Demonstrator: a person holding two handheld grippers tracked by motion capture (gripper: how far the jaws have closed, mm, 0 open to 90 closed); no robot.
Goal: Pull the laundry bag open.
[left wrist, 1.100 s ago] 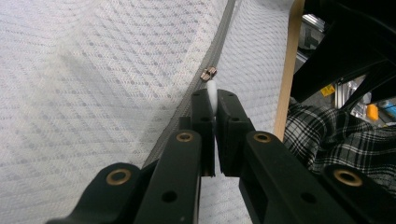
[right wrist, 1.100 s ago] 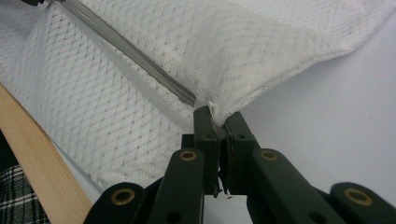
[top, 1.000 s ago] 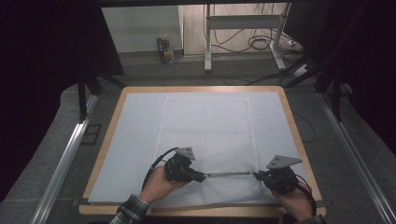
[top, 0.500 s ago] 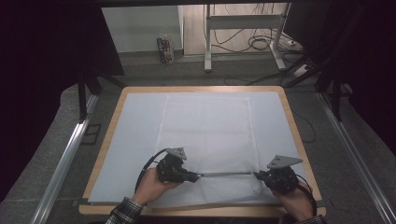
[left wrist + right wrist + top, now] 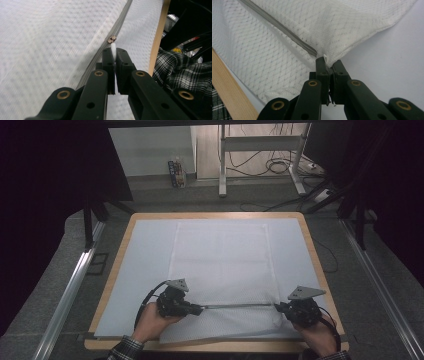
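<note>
we see the left gripper [image 5: 197,309] near the table's near edge, its jaws pinched shut on the white pull tab [image 5: 113,50] of the zipper [image 5: 235,306]; in the left gripper view the tab stands between the jaw tips and the metal slider [image 5: 111,39] sits just beyond them, on the grey zipper line that runs away ahead of the gripper

the right gripper [image 5: 280,308] sits well apart from the left one, at the other end of the zipper, and its jaws are clamped on the corner of the mesh bag [image 5: 220,265]; in the right gripper view the zipper's end [image 5: 312,51] stops just ahead of and left of the jaw tips, and a bit of white fabric shows between them

the bag lies flat on the pale mat [image 5: 145,260], spreading away beyond both grippers; between the two the zipper is stretched straight

behind both hands the wooden rim [image 5: 200,342] of the table is close, so there is little room backward; bare mat lies outward of each gripper, and ahead of them the bag is uncluttered
</note>
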